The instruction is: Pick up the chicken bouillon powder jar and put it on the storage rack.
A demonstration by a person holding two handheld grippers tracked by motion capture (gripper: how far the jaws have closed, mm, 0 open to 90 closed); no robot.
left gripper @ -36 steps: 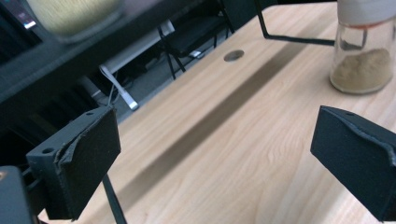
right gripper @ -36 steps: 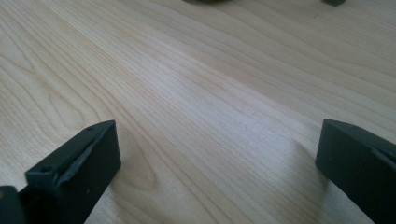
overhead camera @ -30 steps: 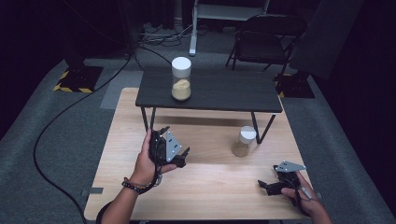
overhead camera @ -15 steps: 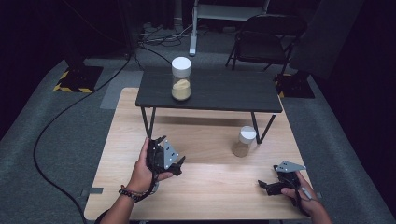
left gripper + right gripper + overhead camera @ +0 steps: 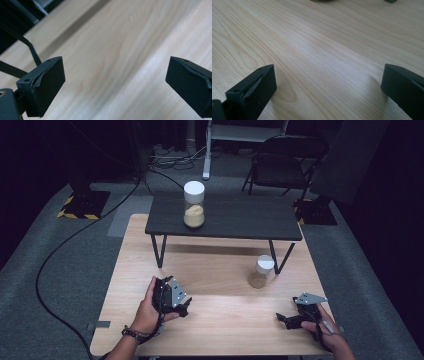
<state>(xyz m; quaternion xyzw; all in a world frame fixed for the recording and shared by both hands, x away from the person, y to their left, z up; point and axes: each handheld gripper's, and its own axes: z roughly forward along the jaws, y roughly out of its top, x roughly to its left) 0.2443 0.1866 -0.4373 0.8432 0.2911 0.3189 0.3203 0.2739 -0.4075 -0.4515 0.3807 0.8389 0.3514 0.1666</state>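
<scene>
Jaws spread wide on both grippers, nothing between them. Left gripper held in the left hand, over the near-left part of the bench; left gripper view looks down on bare wood, with a dark shelf leg at upper left. Right gripper low at the near-right edge, in the right hand, jaws pointing left across the bench; right gripper view has bare wood grain between the jaws. Small jar, white lid, tan fill, stands upright on the bench near the shelf's right legs, apart from both grippers and closer to the right one. Tall jar, same type, upright on the dark shelf at its left part.
</scene>
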